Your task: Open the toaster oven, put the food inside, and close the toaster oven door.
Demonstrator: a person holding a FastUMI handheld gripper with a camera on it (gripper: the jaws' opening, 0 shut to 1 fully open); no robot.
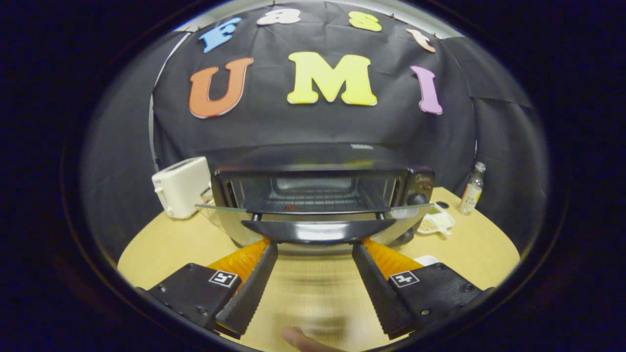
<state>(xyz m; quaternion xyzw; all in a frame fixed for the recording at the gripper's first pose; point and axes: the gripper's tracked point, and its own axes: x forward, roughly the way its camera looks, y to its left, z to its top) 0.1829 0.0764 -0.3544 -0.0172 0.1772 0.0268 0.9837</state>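
Gripper view: the gripper (pixel 315 249) holds its fingers spread wide, gripping nothing — tips just under the toaster oven door's handle (pixel 318 231). The toaster oven (pixel 323 193) stands at twelve o'clock, door dropped open. A dish of food (pixel 436 220) sits at two o'clock, a white toaster (pixel 181 187) at ten.

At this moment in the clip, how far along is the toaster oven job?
Done: the black toaster oven's glass door is lowered open, wire rack bare. In hand: the gripper is open, fingers below the door's handle, holding nothing. Left: loading food, perhaps from the white tray beside the oven, then closing the door.
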